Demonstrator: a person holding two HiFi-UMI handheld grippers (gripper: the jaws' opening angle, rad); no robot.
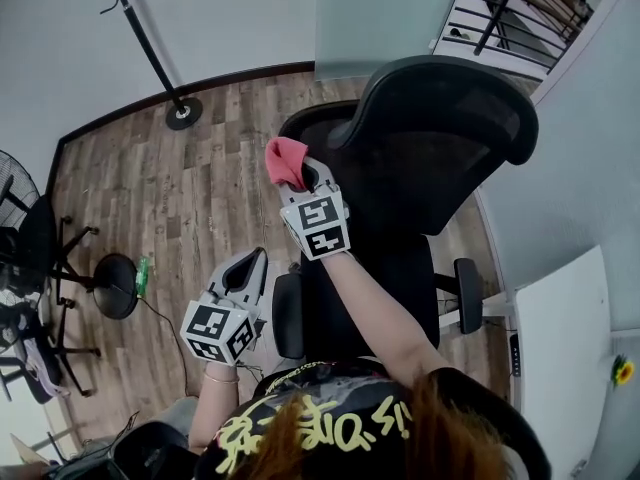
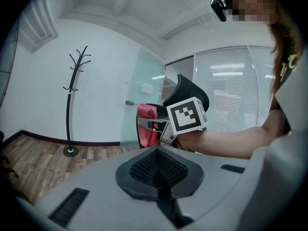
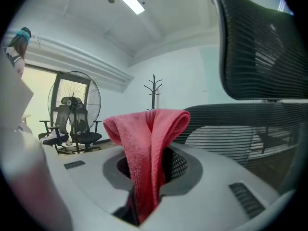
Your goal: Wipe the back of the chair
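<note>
A black mesh office chair (image 1: pixel 440 138) stands ahead of me, its curved back (image 3: pixel 260 47) filling the right of the right gripper view. My right gripper (image 1: pixel 300 180) is shut on a folded pink cloth (image 1: pixel 285 160), raised beside the left edge of the chair's back, cloth apart from the mesh. In its own view the pink cloth (image 3: pixel 147 153) is pinched between the jaws and stands up above them. My left gripper (image 1: pixel 243 273) hangs lower and to the left, shut with nothing in it; its view shows the right gripper (image 2: pixel 149 129) and the cloth (image 2: pixel 146 112).
A black coat stand (image 1: pixel 150 48) rises at the back left on the wood floor. A floor fan (image 1: pixel 20 218) and another black chair (image 3: pixel 77 134) stand at the left. A white desk (image 1: pixel 565 338) lies at the right, a glass panel (image 1: pixel 385 13) behind the chair.
</note>
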